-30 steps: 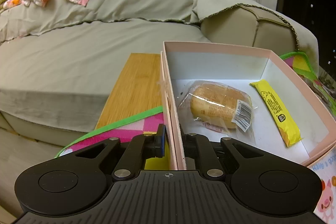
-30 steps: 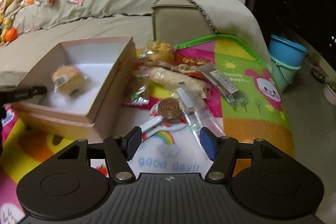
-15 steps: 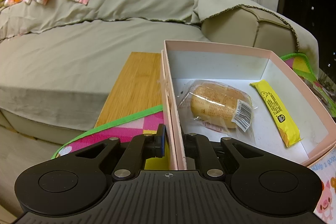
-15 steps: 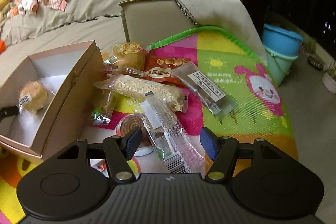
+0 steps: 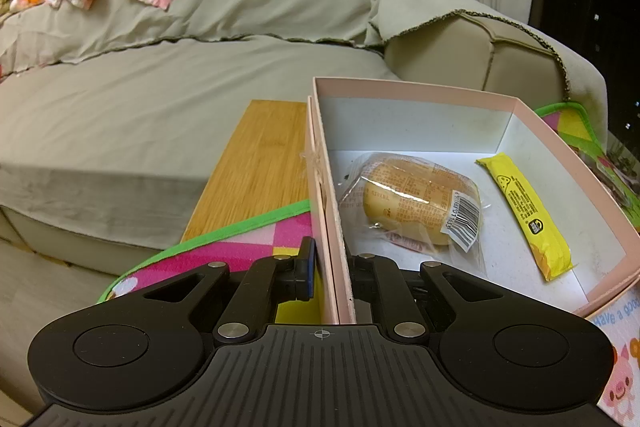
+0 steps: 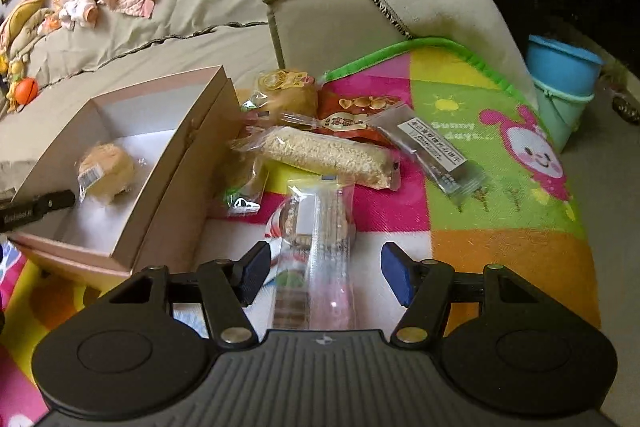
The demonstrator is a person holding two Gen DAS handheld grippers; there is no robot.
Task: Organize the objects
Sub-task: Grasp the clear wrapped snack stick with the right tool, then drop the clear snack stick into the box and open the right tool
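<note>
The left gripper is clamped on the near side wall of the pink cardboard box, one finger outside and one inside. The box is open-topped, pale pink outside and white within, and stands on the colourful play mat. In it lie a wrapped round bun with a barcode label and, just beside it, a slim yellow snack packet. The right gripper hovers over the mat with its jaws apart; they have just been closing, and a long clear-wrapped snack lies between the fingers, the pads not pressing it. Beyond it lie a pale crumbly bar, a grey labelled packet and a red nut packet.
</note>
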